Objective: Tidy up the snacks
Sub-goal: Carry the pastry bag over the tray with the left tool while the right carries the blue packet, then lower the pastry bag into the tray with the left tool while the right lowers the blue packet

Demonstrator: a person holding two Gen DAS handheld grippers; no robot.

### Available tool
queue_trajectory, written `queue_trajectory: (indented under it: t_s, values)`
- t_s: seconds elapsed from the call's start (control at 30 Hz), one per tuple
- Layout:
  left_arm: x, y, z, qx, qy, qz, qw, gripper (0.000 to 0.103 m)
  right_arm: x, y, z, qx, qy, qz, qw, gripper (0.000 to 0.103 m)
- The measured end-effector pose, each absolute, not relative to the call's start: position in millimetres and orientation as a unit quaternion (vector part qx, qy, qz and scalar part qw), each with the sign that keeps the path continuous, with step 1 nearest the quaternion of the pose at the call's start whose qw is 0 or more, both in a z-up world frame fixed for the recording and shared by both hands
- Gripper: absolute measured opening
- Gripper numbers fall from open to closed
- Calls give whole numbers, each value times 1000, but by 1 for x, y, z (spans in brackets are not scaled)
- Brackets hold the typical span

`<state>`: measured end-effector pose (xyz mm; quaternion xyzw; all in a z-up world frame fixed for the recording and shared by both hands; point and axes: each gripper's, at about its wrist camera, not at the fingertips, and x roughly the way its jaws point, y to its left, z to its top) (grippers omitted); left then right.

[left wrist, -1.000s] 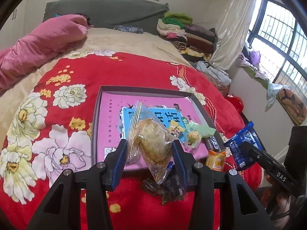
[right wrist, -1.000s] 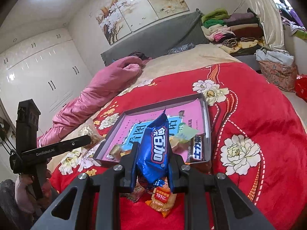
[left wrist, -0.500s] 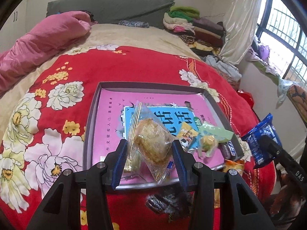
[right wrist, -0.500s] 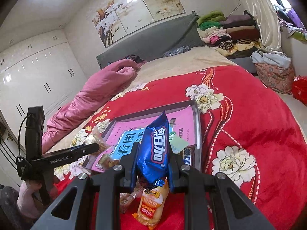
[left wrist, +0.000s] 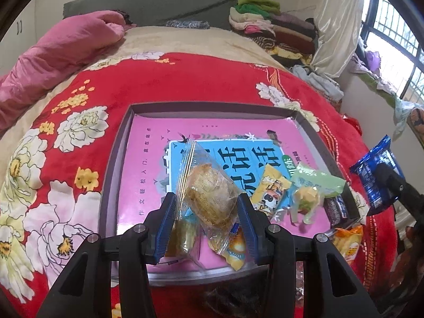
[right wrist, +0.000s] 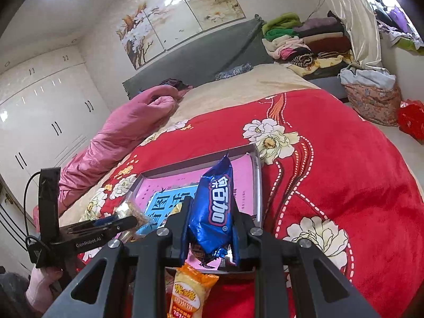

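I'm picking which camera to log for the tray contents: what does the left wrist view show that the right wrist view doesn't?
Only the left wrist view: the left gripper shut on a clear-wrapped pastry, the green packet, the window.
Only the right wrist view: the wardrobe, the wall paintings.
Both: the tray, the blue packet in the right gripper, the red blanket.

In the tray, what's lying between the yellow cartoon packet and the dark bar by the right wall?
A pale green wrapped sweet lies between the yellow cartoon packet and the dark bar, seen in the left wrist view.
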<state>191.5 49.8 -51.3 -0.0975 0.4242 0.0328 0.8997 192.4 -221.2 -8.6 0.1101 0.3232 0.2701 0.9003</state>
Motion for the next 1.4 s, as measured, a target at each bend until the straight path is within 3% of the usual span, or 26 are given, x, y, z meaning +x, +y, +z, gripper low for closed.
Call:
queue_trajectory:
  t_s: [1.4]
  values:
    - [190,34,-63,-97,438,16,894,50,220,-204,-58,143,409,306,848,25]
